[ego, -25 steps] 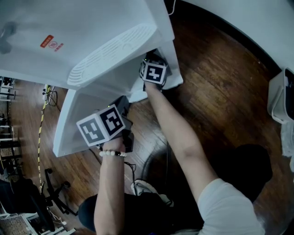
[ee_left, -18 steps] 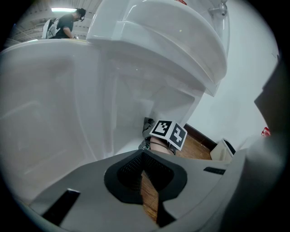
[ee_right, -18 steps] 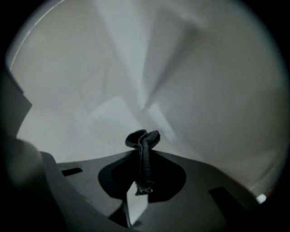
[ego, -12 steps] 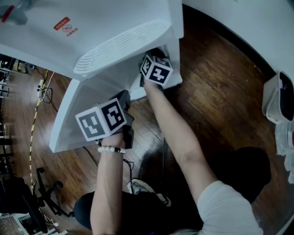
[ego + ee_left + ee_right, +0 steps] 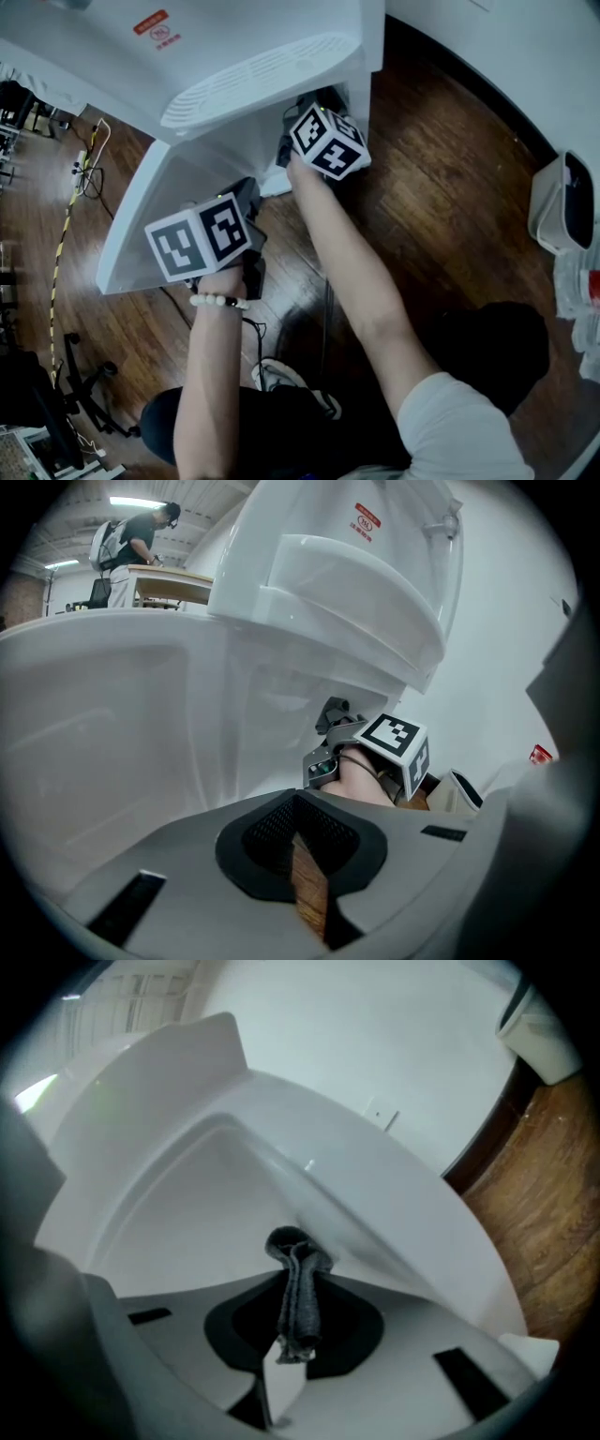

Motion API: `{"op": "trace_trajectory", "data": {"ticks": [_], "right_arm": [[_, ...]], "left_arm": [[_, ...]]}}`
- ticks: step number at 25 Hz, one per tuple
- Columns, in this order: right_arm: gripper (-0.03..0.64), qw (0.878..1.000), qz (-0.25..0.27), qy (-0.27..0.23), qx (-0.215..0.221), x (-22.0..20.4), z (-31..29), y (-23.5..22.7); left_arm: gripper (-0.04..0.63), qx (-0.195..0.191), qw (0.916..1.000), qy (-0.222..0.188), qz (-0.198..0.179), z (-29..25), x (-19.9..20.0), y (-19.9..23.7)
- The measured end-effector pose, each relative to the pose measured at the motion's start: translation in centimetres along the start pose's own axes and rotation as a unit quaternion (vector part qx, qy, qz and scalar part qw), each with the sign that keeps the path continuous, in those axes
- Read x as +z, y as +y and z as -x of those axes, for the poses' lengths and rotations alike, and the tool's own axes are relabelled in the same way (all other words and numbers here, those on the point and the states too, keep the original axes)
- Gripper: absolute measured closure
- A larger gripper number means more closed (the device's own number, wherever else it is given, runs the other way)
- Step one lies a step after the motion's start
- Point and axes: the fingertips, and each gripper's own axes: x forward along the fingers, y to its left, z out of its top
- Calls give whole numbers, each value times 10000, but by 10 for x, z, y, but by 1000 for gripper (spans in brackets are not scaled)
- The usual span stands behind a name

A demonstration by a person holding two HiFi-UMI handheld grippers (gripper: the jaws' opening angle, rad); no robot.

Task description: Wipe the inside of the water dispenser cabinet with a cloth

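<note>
Head view, 9 o'clock: left gripper (image 5: 302,841) pinched together, empty, just beside open door (image 5: 141,220). Near 12 o'clock: right gripper (image 5: 291,1335) clamped on grey cloth (image 5: 294,1255), inside cabinet (image 5: 178,1204). Best done pressing cloth flat to wall, sweeping corner to corner, holding grip tight.

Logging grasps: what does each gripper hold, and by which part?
The right gripper pinches the grey cloth by a bunched fold; the left gripper holds nothing.
</note>
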Motion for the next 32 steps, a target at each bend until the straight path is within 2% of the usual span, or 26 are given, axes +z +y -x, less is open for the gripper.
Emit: {"op": "trace_trajectory", "data": {"ticks": [3, 7, 16, 22, 26, 29, 32], "right_arm": [[566, 9994, -271, -187, 73, 11, 5, 3], [566, 9986, -525, -88, -12, 6, 11, -3], [568, 9949, -818, 343, -483, -33, 11, -44], [568, 9868, -1135, 649, -955, -66, 13, -85], [569, 9831, -1149, 790, -1187, -81, 20, -105], [569, 9826, -1218, 753, -1182, -80, 25, -106], [569, 9861, -1192, 612, -984, -66, 29, -90]], "left_arm": [[598, -37, 10000, 4, -42, 1, 0, -4], [598, -42, 10000, -3, -62, 3, -1, -8], [598, -46, 10000, -38, -78, 3, 3, -14], [598, 1, 10000, -57, -65, 4, 6, -9], [598, 7, 10000, -62, -61, 4, 6, -8], [598, 17, 9999, -93, -70, 5, 8, -9], [598, 13, 9999, -149, -59, 5, 12, -11]]}}
